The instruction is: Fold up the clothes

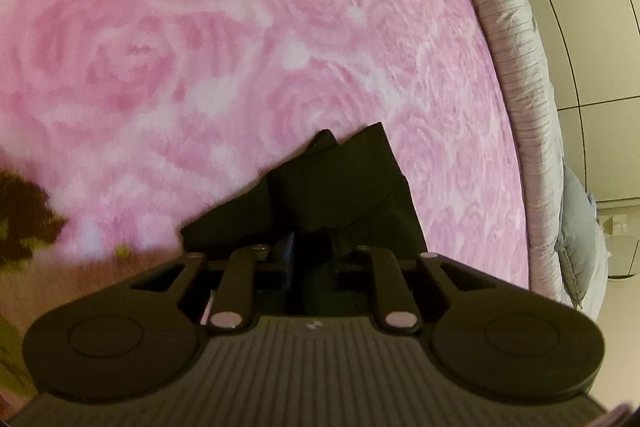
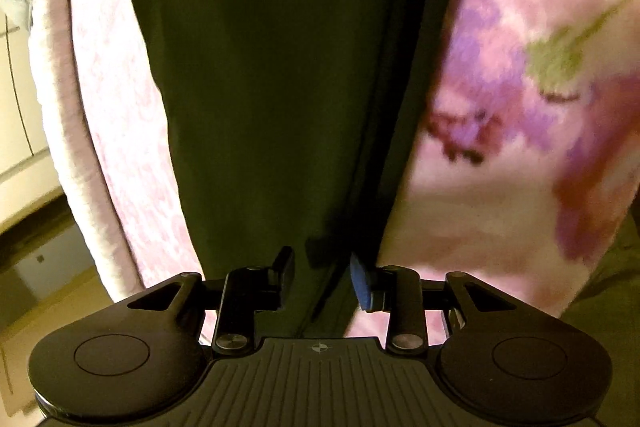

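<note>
A dark, almost black garment lies bunched on the pink rose-patterned blanket in the left wrist view. My left gripper is right at it, shut on a gathered fold; the cloth hides most of its fingers. In the right wrist view the same dark garment runs as a long strip away from me over the blanket. My right gripper has a raised fold of it filling the gap between its black finger and its blue pad, which stand a little apart.
The bed's edge with a grey ruffled border curves down the right of the left wrist view; beyond it are pale wardrobe doors and a grey cushion. The bed's edge and floor show at left in the right wrist view.
</note>
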`<action>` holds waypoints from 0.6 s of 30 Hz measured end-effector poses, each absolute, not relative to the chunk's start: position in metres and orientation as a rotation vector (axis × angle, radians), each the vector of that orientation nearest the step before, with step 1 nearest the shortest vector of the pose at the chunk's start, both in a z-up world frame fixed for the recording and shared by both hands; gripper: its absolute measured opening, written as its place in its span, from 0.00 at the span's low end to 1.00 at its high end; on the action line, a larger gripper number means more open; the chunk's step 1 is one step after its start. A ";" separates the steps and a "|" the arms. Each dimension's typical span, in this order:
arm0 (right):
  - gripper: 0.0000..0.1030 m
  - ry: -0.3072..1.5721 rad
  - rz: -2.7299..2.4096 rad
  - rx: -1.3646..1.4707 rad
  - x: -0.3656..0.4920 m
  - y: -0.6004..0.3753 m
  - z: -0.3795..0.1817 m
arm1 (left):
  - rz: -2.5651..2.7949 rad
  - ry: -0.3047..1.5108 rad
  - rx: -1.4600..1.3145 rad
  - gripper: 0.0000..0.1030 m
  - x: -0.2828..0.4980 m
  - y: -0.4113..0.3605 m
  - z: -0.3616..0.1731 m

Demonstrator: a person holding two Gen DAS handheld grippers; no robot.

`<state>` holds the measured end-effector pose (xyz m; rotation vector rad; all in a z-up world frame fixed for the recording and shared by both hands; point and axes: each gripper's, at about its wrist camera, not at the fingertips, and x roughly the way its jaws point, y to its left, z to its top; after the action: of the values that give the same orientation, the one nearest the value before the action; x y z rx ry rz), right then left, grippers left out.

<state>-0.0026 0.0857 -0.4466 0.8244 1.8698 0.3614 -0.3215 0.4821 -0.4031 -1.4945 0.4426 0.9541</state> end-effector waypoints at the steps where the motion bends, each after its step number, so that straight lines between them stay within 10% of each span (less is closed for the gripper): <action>1: 0.33 1.861 0.367 0.816 -0.001 0.089 -0.448 | 0.952 0.438 -1.489 0.11 -0.321 0.482 -0.404; 4: 0.03 1.819 0.433 0.743 0.002 0.102 -0.442 | 0.934 0.435 -1.441 0.03 -0.320 0.484 -0.400; 18: 0.01 1.727 0.558 0.503 -0.011 0.125 -0.417 | 0.891 0.463 -1.197 0.02 -0.353 0.443 -0.379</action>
<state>-0.0112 0.1254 -0.4175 0.5027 1.7267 0.5578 -0.3532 0.4425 -0.3787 -1.1968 0.4628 0.8911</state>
